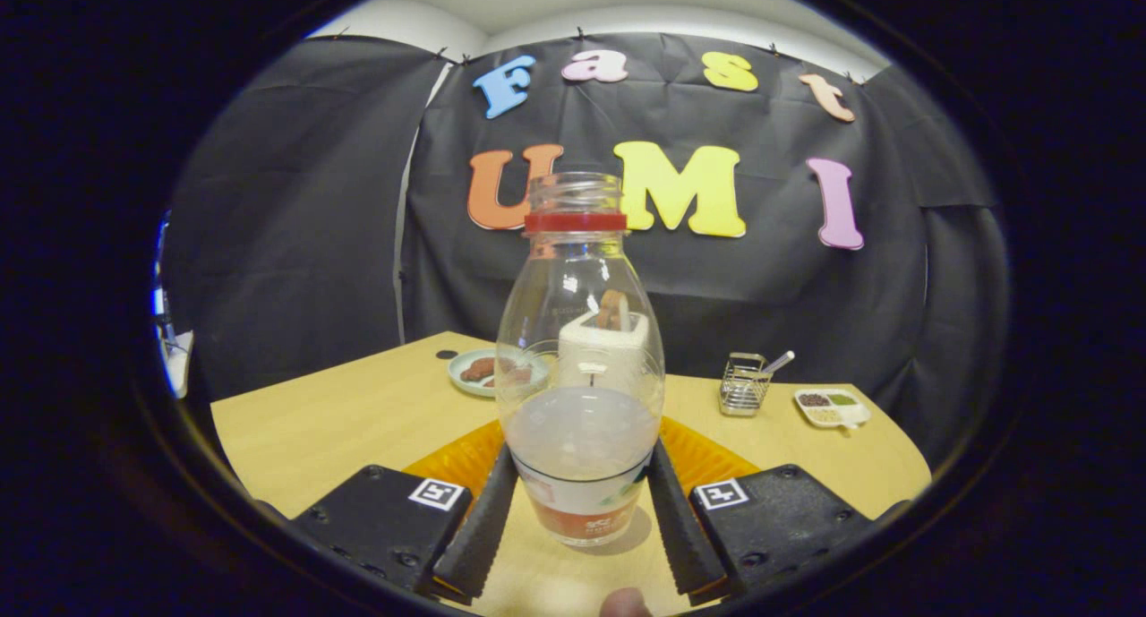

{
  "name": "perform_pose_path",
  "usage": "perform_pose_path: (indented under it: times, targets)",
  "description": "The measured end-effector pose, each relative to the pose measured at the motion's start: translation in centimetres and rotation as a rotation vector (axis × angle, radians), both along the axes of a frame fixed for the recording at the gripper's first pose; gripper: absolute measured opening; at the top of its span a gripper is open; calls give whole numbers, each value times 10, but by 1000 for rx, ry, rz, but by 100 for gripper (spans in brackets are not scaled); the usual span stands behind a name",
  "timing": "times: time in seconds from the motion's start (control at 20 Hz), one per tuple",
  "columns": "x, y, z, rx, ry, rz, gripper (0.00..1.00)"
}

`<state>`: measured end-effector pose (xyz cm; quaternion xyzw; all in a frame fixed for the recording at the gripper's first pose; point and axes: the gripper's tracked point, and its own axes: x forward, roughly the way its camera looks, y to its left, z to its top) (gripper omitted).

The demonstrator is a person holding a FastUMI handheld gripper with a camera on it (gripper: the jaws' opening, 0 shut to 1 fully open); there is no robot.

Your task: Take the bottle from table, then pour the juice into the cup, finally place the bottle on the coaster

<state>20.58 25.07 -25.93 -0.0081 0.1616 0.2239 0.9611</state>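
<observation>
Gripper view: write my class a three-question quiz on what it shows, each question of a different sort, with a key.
1. True or false: the bottle stands upright between the fingers of the tongs.
2. Multiple choice: what lies on the plate beyond the bottle? A) brown food pieces B) a spoon C) a lid
3. Fill in: the wire basket stands beside a small white ____ holding seasonings.

Key:
1. True; both fingers sit against its lower sides.
2. A.
3. Dish. The bottle is uncapped and holds pale liquid in its lower half, and the wooden table carries it all.
</observation>
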Motion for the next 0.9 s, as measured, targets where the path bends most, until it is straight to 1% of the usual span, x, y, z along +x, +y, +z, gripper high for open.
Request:
perform_pose_path:
  times: [0.15, 0.35, 0.55, 0.75, 0.85, 0.9]
  targets:
    - [12, -1, -29, -22, 23, -18, 80]
    - [24, -5, -51, -19, 41, -46, 80]
    - [27, -2, -64, -32, 53, -43, 81]
    - [27, -2, -64, -22, 55, -51, 83]
    - [28, -4, -64, -25, 52, -58, 85]
    - [27, -5, -63, -30, 51, -58, 92]
